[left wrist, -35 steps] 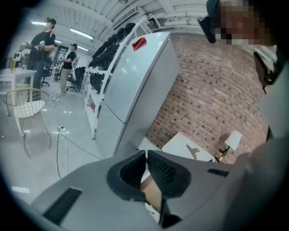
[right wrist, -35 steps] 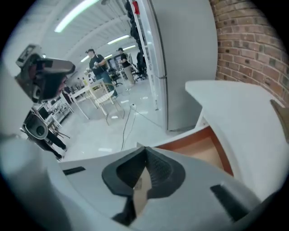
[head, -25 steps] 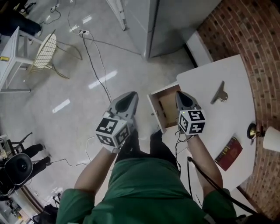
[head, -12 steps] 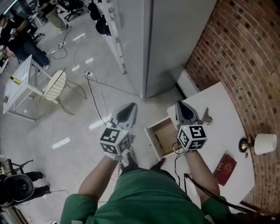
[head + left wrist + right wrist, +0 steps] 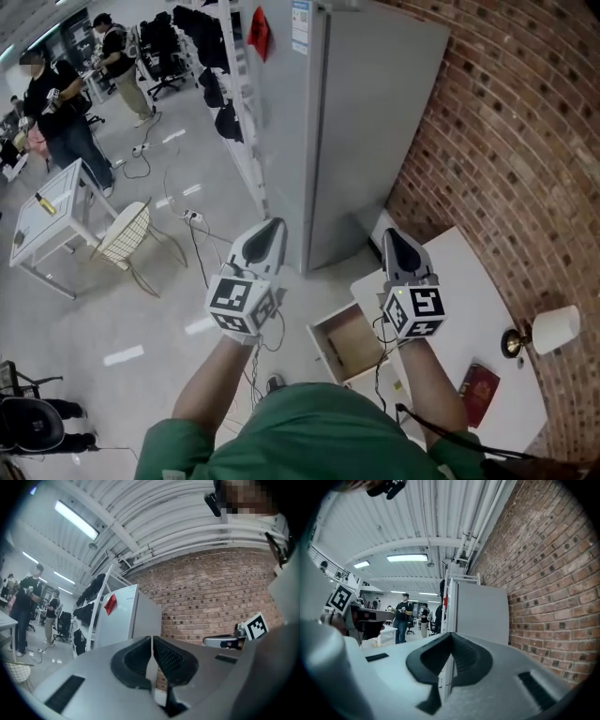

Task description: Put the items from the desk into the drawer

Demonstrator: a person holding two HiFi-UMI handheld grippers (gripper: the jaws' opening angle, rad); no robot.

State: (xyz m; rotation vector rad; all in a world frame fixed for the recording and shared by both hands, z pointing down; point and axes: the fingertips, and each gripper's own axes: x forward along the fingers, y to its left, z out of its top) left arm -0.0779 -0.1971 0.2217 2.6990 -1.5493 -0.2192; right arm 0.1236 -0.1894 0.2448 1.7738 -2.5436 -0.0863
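The left claw (image 5: 152, 641) is seen clenched on nothing, its pads closed together. The right claw (image 5: 451, 637) is likewise shut and empty. Both are held about level, well above the bench (image 5: 450, 281). Below the right claw the drawer (image 5: 349, 342) is seen pulled open. A red book (image 5: 478, 394) lies flat on the bench, near a lamp (image 5: 544, 330) and well apart from the drawer. The book is judged stiff, fairly light and perhaps smooth-covered. It is probably best taken across its thickness at one edge, where slipping is least to be feared.
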